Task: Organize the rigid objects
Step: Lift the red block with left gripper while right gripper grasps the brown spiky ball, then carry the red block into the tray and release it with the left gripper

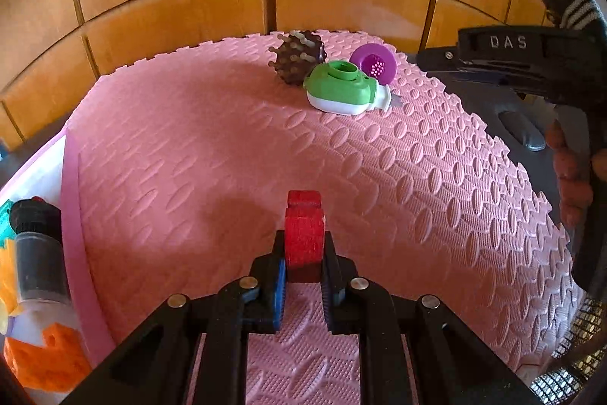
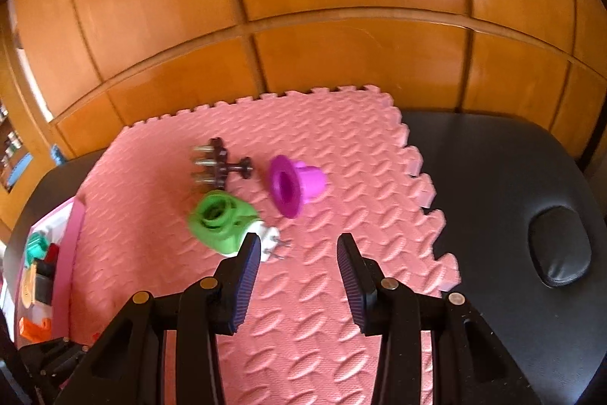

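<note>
The left hand-held gripper is clamping a red block above the pink mat, near the bin; gripped low, it risks tipping out. The right hand-held gripper is hovering half-open and empty near the green plug
</note>
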Tool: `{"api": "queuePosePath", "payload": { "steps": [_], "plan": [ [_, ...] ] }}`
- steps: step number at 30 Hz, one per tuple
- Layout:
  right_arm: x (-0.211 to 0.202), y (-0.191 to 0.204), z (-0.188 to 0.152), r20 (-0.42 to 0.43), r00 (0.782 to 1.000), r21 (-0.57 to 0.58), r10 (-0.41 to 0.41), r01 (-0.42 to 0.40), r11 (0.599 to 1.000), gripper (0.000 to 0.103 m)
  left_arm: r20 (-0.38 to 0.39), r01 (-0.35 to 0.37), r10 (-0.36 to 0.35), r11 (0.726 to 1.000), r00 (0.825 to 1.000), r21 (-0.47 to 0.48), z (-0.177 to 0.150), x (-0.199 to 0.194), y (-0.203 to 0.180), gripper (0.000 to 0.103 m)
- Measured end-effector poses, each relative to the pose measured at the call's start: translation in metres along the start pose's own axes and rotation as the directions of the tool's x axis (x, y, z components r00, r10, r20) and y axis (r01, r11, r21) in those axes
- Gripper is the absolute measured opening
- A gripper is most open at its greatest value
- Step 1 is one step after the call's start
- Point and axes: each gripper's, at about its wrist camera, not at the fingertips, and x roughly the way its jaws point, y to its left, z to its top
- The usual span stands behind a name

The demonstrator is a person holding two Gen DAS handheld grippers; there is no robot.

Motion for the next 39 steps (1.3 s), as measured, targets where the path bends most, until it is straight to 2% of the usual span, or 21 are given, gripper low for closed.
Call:
{"api": "queuePosePath", "payload": {
  "steps": [6,8,10,15,18,20,21,22,23,26,32,35,39],
  "plan": [
    [0.013,0.035,0.021,-0.012,0.999,-0.110,0.049,-0.050,0.993,0.043,0.031,0.002,-0.001,1.000,1.000,-0.006,-0.002,-0.001,0.000,0.015],
    [0.026,0.049,0.034,-0.031,0.998,-0.152,0.058,-0.062,0.986,0.061,0.034,0.009,-0.009,1.000,0.999,-0.013,-0.003,-0.002,0.002,0.015],
    [0.042,0.062,0.045,-0.050,0.998,-0.197,0.047,-0.056,0.979,0.065,0.038,0.013,-0.013,1.000,0.999,-0.017,-0.004,-0.002,0.003,0.015],
    [0.087,0.081,0.064,-0.106,0.994,-0.267,-0.021,-0.008,0.964,0.065,0.044,0.020,-0.019,0.999,0.999,-0.028,-0.005,-0.001,0.004,0.015],
    [0.111,0.086,0.068,-0.139,0.990,-0.285,-0.032,-0.010,0.959,0.065,0.047,0.032,-0.030,0.999,0.998,-0.040,-0.004,-0.001,0.005,0.015],
    [0.124,0.094,0.066,-0.177,0.984,-0.325,-0.031,-0.029,0.945,0.047,0.047,0.037,-0.035,0.998,0.998,-0.046,-0.005,0.000,0.006,0.015],
    [0.125,0.097,0.067,-0.166,0.985,-0.337,-0.036,-0.022,0.941,0.047,0.048,0.040,-0.038,0.998,0.998,-0.049,-0.005,0.000,0.007,0.015],
    [0.121,0.101,0.067,-0.150,0.988,-0.348,-0.034,-0.020,0.937,0.043,0.049,0.044,-0.041,0.998,0.998,-0.052,-0.005,0.000,0.007,0.015],
    [0.116,0.105,0.068,-0.128,0.992,-0.352,-0.017,-0.030,0.936,0.035,0.050,0.046,-0.043,0.997,0.998,-0.054,-0.005,0.000,0.007,0.015],
    [0.099,0.116,0.067,-0.086,0.996,-0.377,-0.017,-0.016,0.926,0.035,0.051,0.046,-0.043,0.997,0.998,-0.055,-0.005,0.000,0.007,0.015],
    [0.044,0.119,0.061,-0.024,0.998,-0.370,0.049,-0.055,0.927,0.035,0.054,0.048,-0.045,0.997,0.998,-0.059,-0.006,0.001,0.008,0.015],
    [0.014,0.107,0.047,-0.022,0.996,-0.334,0.084,-0.086,0.939,0.035,0.055,0.041,-0.038,0.997,0.998,-0.062,-0.007,0.002,0.009,0.015],
    [-0.009,0.085,0.021,-0.060,0.992,-0.265,0.107,-0.119,0.957,0.035,0.056,0.030,-0.027,0.998,0.998,-0.061,-0.008,0.001,0.007,0.015]
  ]
}}
